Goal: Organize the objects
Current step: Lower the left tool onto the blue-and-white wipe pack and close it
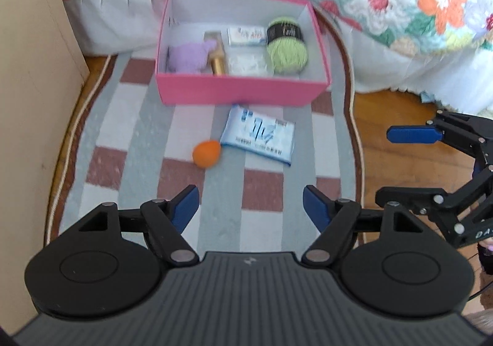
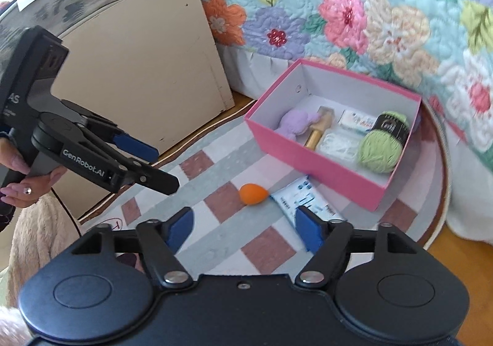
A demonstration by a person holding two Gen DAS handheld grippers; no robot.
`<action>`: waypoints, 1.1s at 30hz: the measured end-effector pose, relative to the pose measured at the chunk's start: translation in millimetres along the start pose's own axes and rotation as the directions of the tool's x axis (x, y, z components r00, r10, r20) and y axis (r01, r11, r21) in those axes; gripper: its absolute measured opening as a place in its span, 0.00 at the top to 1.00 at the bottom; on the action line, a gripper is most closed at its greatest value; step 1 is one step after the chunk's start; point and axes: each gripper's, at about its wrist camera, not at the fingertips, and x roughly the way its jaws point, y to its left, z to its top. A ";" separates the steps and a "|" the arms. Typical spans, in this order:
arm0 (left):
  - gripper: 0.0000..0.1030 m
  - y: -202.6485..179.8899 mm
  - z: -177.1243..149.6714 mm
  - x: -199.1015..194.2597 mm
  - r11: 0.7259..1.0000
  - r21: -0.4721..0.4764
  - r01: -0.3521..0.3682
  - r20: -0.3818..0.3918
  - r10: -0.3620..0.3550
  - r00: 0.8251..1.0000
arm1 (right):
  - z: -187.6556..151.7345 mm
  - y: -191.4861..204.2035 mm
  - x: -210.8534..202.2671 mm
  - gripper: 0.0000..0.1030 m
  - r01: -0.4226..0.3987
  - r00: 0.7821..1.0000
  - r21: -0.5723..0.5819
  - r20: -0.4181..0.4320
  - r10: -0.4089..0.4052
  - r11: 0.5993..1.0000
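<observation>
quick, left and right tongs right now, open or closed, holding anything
Left tongs: open, nothing between the blue pads.
Right tongs: open, nothing held.

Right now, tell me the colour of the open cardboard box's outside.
Pink outside, white inside; left wrist view shows it best.

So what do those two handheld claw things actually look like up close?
Both are black plastic tools. The left gripper has bright blue pads on two black linkage fingers held by silver rivets, white "GenRobot.AI" lettering on its side, and a boxy dark grey handle. The right gripper matches: blue pads, round black discs on either side of its body. The hand on the left one has pale polished nails with a small gem.
</observation>
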 end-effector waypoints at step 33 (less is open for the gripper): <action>0.12 6.9 70.4 228.6 0.991 0.074 -0.116 0.010 0.115 0.993 | -91.8 -119.4 164.0 0.19 0.026 0.991 0.467 0.103 -0.084 0.884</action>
